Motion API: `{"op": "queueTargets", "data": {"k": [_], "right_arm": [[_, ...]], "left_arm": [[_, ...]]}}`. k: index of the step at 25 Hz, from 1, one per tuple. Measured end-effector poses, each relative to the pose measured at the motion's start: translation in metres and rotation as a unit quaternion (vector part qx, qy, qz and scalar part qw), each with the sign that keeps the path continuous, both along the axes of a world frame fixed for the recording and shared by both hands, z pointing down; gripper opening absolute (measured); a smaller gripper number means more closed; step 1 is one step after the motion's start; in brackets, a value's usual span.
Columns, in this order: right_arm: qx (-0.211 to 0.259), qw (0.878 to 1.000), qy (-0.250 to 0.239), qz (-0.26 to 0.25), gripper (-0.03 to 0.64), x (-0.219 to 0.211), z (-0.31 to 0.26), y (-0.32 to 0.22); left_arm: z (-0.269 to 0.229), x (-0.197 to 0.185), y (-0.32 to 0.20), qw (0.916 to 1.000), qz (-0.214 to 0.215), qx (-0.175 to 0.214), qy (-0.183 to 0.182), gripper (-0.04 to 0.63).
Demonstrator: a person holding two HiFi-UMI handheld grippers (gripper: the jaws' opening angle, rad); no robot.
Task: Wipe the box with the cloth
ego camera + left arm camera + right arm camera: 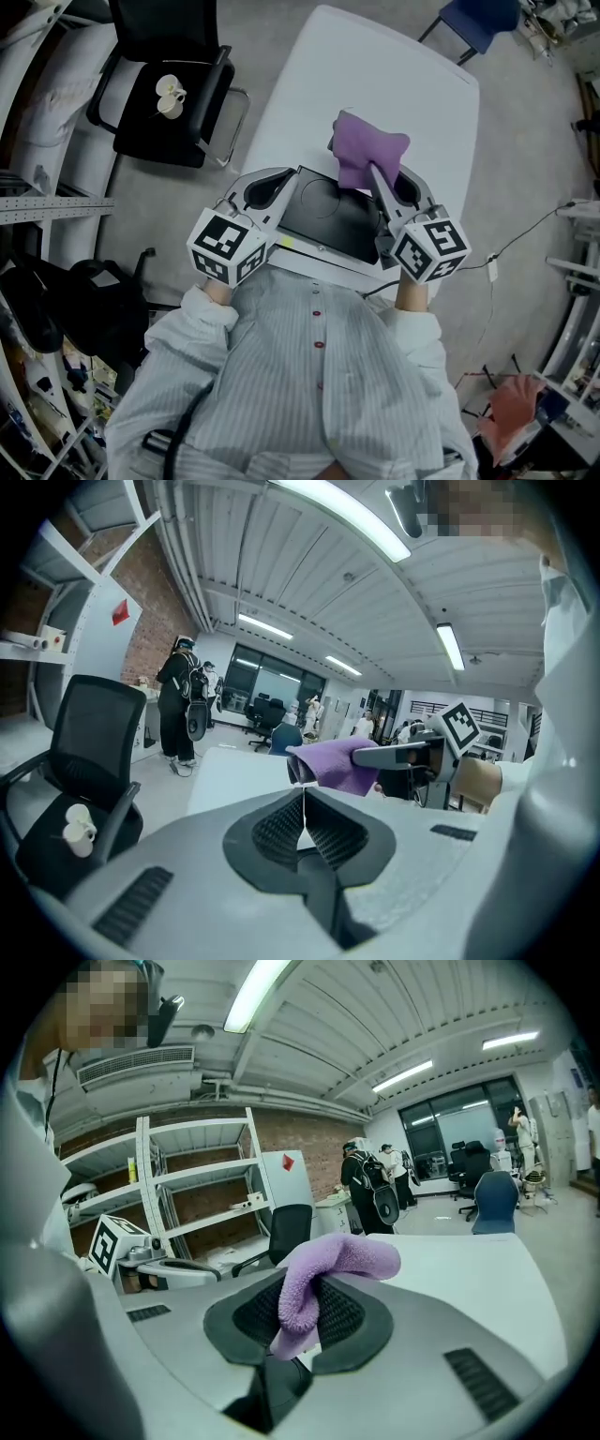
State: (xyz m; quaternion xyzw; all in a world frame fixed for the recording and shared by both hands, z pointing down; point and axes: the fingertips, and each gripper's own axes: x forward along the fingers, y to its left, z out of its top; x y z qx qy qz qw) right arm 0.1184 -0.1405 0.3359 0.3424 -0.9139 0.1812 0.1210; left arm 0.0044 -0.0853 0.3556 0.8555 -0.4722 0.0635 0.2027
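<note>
The right gripper (305,1321) has its jaws closed on the purple cloth (333,1255). A fold is pinched between the ribbed pads, a rounded bulge rises above them and a thin tail hangs below. How far the fold runs back between the pads is hidden by the cloth itself. The left gripper (303,803) has its jaws pressed together with only a hairline seam between them, and nothing is in them.

In the head view the cloth (367,155) hangs over the far right corner of the box (323,211), a flat dark box lying on the white surface (375,66) just in front of the person. Whether the cloth touches the box cannot be told from any view. Both gripper bodies cover the box's near corners, and its near edge is partly lost behind the marker cubes (228,246). Neither gripper view shows the box clearly.

The person's striped shirt (309,375) fills the bottom of the head view and hides the forearms. To the left of the surface stands a black chair (169,94) with a small white object (171,94) on its seat; what that object is cannot be made out. Metal shelving (187,1194) and standing people (366,1185) show small and dim in the background of the right gripper view.
</note>
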Motion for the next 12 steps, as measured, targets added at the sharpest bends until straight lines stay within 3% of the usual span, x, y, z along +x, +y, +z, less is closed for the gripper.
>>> {"op": "queueTargets", "data": {"k": [12], "right_arm": [[-0.06,0.992,0.046,-0.104,0.06,-0.031,0.046,-0.023]], "left_arm": [[0.06,-0.004,0.004,0.9965,-0.006,-0.08,-0.022,0.011]]}}
